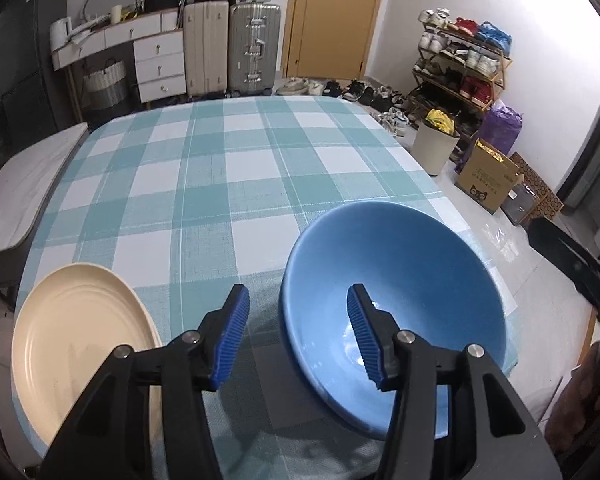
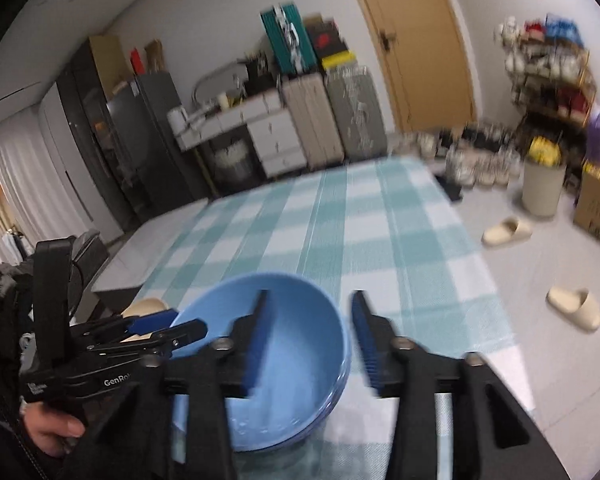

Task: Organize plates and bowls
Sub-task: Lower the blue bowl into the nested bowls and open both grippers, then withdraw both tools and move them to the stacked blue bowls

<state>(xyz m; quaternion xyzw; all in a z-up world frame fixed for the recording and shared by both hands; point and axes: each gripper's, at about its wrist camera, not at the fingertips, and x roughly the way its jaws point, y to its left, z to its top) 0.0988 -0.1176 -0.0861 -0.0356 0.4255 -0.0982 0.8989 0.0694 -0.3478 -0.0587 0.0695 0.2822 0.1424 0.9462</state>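
Observation:
A blue bowl (image 1: pixel 404 280) sits on the checked tablecloth near the table's front right corner. A cream plate (image 1: pixel 72 340) lies flat to its left. My left gripper (image 1: pixel 298 290) is open and straddles the bowl's left rim, one finger inside and one outside, with neither pad touching it. In the right wrist view the blue bowl (image 2: pixel 300 332) shows layered rims on its right side, as if nested in another. My right gripper (image 2: pixel 310 294) is open over the bowl's right rim, its pads clear of it. The left gripper (image 2: pixel 152 326) reaches in from the left, and the plate (image 2: pixel 144 305) peeks out behind it.
The teal-and-white checked table (image 1: pixel 220 168) stretches away ahead. A white bench (image 1: pixel 28 184) adjoins its left side. Suitcases (image 1: pixel 252 48), a drawer unit, a door and a shoe rack (image 1: pixel 460 64) line the far walls. A bin (image 2: pixel 542 188), a cardboard box and two slippers (image 2: pixel 576 308) are on the floor.

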